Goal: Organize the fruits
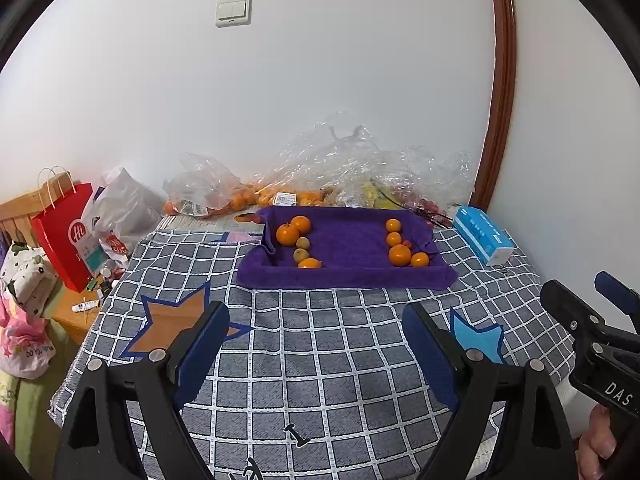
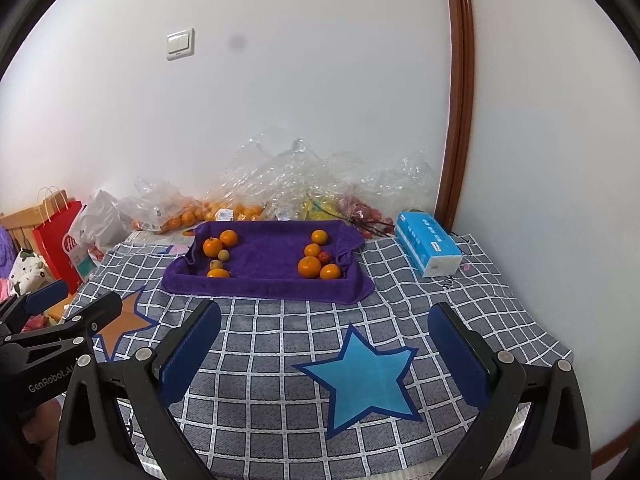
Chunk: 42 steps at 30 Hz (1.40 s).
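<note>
A grey cloth with a white grid pattern (image 2: 280,344) covers the table, printed with a blue star (image 2: 366,376) at six o'clock in the right wrist view and an orange star (image 1: 176,320) toward eight o'clock in the left wrist view. At twelve o'clock on the cloth sits a shallow tray draped in a purple towel (image 2: 268,264). Behind it, against the white wall, lie crumpled clear plastic bags of fruit (image 2: 296,184). A red paper shopping bag (image 1: 64,236) stands at nine o'clock, and a blue and white tissue pack (image 2: 430,246) lies at two o'clock, just beside the tray. The left gripper (image 1: 316,360) hangs above the cloth at six o'clock, its blue-padded jaws spread wide with nothing between them; the right gripper (image 2: 324,356) does likewise, wide and empty. Inside the tray, four oranges (image 2: 314,258) and one small red fruit (image 2: 324,256) cluster at three o'clock; three oranges (image 2: 218,246) and two small greenish-brown fruits (image 2: 220,260) cluster at nine o'clock.
</note>
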Available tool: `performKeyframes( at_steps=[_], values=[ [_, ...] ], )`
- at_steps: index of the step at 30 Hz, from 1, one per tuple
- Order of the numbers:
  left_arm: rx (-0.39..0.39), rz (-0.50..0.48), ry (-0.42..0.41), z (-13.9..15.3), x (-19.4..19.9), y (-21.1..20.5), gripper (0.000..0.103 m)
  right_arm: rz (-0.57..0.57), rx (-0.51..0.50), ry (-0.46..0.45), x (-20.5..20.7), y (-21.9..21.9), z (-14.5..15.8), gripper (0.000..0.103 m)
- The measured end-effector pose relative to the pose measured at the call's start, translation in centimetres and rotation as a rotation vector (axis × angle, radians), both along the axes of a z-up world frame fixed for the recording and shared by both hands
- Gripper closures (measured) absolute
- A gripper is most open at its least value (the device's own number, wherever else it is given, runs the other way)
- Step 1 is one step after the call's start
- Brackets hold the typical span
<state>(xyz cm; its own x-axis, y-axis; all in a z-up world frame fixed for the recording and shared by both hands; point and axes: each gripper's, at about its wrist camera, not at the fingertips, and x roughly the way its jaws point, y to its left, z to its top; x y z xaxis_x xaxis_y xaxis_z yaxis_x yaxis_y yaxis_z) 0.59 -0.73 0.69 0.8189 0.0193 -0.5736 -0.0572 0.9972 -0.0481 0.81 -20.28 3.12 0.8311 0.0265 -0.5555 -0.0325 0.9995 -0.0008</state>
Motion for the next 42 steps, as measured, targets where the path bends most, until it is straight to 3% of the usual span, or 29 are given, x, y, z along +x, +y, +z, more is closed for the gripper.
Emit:
performKeyframes(
  at_steps=[42],
  values=[
    [0.004,0.000,0.000,0.09,-0.07,0.38,0.015,-0.008,0.004,-0.005,-0.37,-0.18,0.02,0.001]
  ],
)
